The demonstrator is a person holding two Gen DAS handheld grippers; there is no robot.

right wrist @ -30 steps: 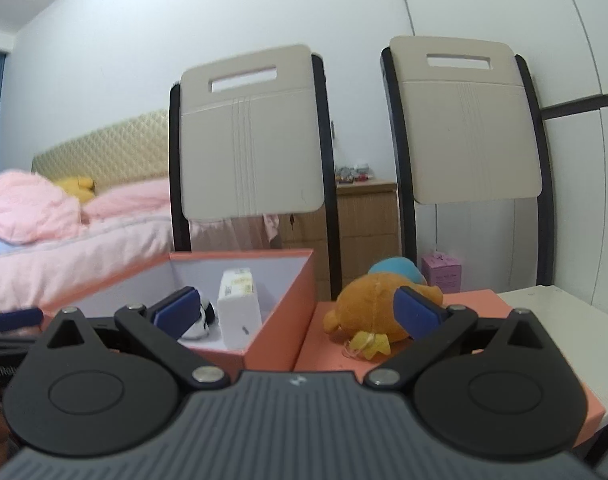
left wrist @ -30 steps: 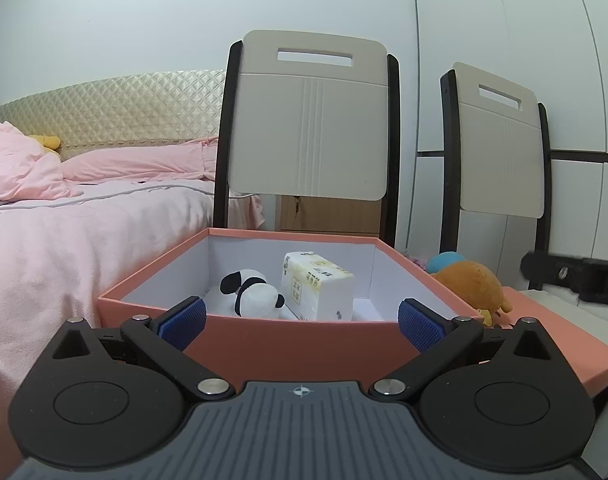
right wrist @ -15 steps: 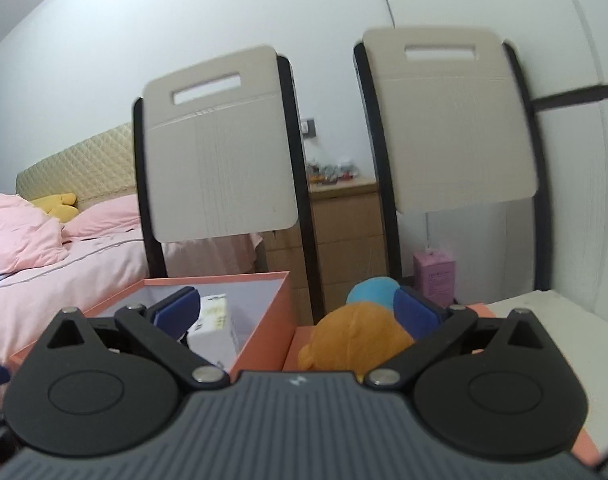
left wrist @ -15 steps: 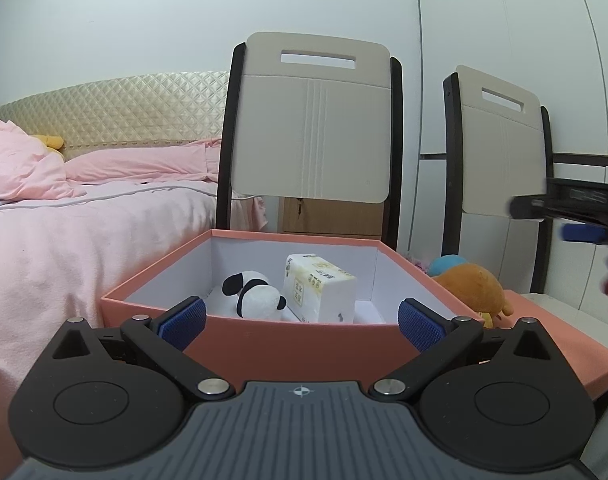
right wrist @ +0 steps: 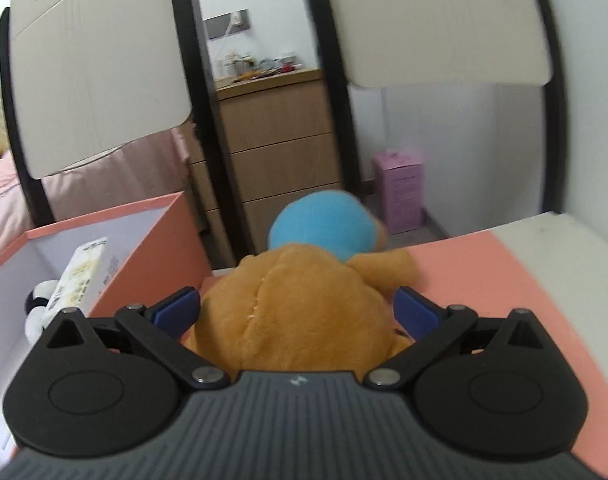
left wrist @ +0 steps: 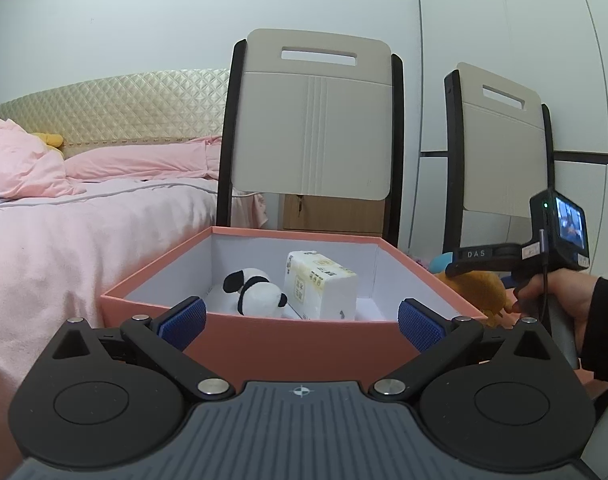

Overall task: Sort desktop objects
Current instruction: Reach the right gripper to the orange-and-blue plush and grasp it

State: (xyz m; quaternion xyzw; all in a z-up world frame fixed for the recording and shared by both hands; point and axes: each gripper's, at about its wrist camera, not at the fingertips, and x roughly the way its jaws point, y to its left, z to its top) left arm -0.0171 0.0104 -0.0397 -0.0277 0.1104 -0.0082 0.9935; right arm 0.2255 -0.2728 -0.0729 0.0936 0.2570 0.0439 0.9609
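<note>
A salmon-pink open box (left wrist: 288,344) holds a black-and-white plush (left wrist: 256,294) and a white tissue pack (left wrist: 320,286). My left gripper (left wrist: 302,322) is open and empty, just in front of the box's near wall. An orange plush with a blue cap (right wrist: 300,304) lies on the pink box lid (right wrist: 484,280) to the right of the box (right wrist: 152,256). My right gripper (right wrist: 296,312) is open, its blue pads on either side of the orange plush. The tissue pack (right wrist: 84,272) also shows in the right wrist view. The orange plush (left wrist: 476,288) shows in the left wrist view.
Two beige chairs (left wrist: 316,128) (left wrist: 504,148) stand behind the table. A pink bed (left wrist: 64,232) lies to the left. A wooden drawer unit (right wrist: 272,148) and a small purple box (right wrist: 400,188) stand on the floor beyond. A white tabletop (right wrist: 564,240) shows at the right.
My right gripper has moved forward and down so that the orange plush now sits between its open fingers. The right hand and gripper have come into the left wrist view. The left gripper stays still.
</note>
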